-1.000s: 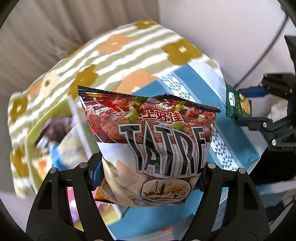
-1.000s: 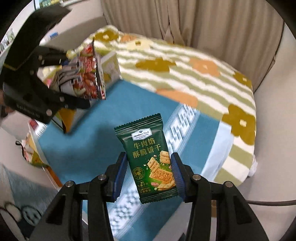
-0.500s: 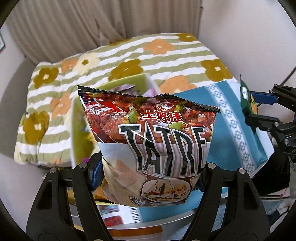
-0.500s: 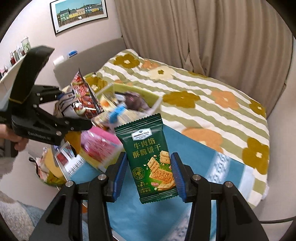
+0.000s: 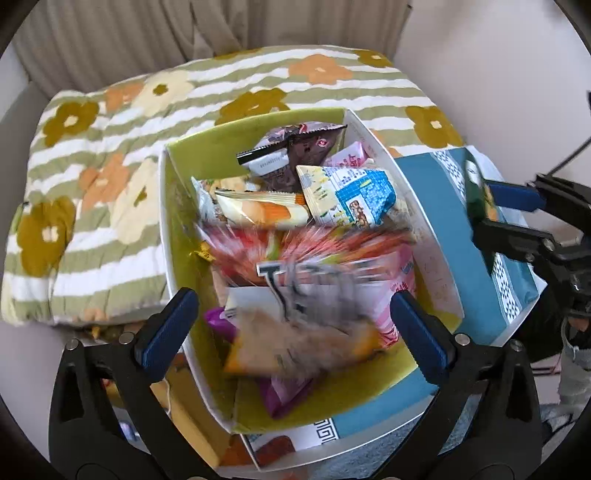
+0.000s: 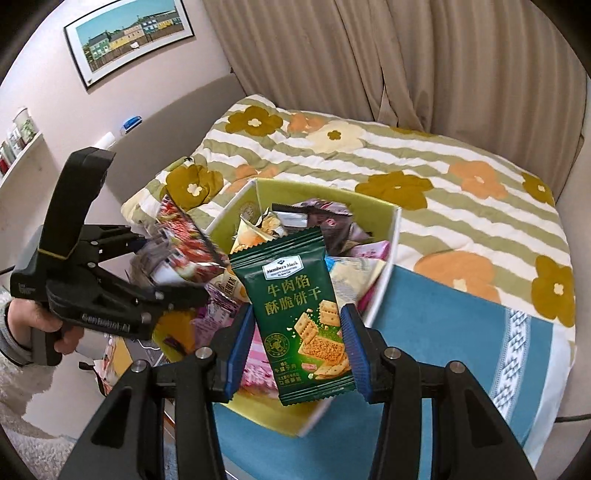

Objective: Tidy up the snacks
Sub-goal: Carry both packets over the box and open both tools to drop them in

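Observation:
A white box with a green inside [image 5: 177,236] stands on a blue cloth and holds several snack packets. My left gripper [image 5: 291,328] is open above the box's near end. The red and white chip bag [image 5: 306,291], blurred, is free between the jaws and dropping into the box; it also shows in the right wrist view [image 6: 181,247]. My right gripper [image 6: 297,341] is shut on a green biscuit packet [image 6: 299,314], held upright over the box's near corner [image 6: 388,273]. That gripper and packet show at the right of the left wrist view [image 5: 476,199].
The box sits on a blue patterned cloth [image 6: 461,343] on a bed with a striped flower quilt [image 6: 461,155]. Curtains [image 6: 406,55] hang behind. A wall shelf [image 6: 22,147] and a picture [image 6: 129,33] are at the left. More packets lie below the bed edge [image 5: 184,417].
My left gripper has opened and let go of the chip bag, which falls into the box. Both grippers have moved over the box. The right gripper still holds the green packet.

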`<state>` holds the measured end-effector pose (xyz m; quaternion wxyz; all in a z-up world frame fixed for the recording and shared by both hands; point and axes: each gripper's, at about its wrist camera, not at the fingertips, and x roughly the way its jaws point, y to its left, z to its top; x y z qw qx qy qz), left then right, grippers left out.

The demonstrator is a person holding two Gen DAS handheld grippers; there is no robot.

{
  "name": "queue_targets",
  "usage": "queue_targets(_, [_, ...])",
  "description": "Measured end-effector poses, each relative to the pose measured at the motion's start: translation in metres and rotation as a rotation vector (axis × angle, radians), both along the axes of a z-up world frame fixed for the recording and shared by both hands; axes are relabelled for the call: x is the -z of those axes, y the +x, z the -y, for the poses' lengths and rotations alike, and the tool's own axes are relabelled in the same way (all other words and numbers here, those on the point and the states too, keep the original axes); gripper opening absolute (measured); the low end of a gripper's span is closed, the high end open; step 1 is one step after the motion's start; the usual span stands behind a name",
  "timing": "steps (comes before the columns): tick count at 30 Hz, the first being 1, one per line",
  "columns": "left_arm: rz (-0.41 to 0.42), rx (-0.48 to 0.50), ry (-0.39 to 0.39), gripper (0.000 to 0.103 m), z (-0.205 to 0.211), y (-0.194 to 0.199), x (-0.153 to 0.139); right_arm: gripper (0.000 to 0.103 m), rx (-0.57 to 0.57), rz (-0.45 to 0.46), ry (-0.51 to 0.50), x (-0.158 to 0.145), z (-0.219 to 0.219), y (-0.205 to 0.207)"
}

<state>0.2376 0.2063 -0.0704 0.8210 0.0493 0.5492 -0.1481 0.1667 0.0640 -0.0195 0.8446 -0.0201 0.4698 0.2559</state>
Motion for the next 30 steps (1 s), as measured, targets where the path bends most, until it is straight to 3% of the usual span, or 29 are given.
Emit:
queue_targets(9, [-0.004,-0.034,-0.093,0.102,-0.021,-0.009,-0.001,0.044,0.072,-0.010,-0.015,0.002,-0.014,0.011])
queue_targets(18, [0.056,-0.082,-0.059,0.102,-0.037,-0.019,-0.002,0.045,0.136,-0.044,0.015,0.014,-0.018,0.021])
queue_targets(19, [0.055,-0.086,-0.056,0.102,-0.038,-0.020,0.000,0.047,0.143,-0.053,0.022,0.017,-0.018,0.022])
queue_targets(21, [0.051,-0.094,-0.063,0.102,-0.041,-0.025,0.004,0.072,0.172,-0.050,0.039,0.021,-0.015,0.019])
queue_targets(22, [0.047,-0.101,-0.063,0.102,-0.042,-0.027,0.006,0.097,0.180,-0.042,0.045,0.022,-0.014,0.017])
queue_targets(23, [0.045,-0.106,-0.062,0.102,-0.042,-0.029,0.007,0.102,0.188,-0.031,0.051,0.022,-0.012,0.014])
queue_targets(30, [0.072,-0.146,-0.065,0.102,-0.036,-0.047,0.001,0.102,0.197,-0.005,0.046,0.017,-0.002,0.001])
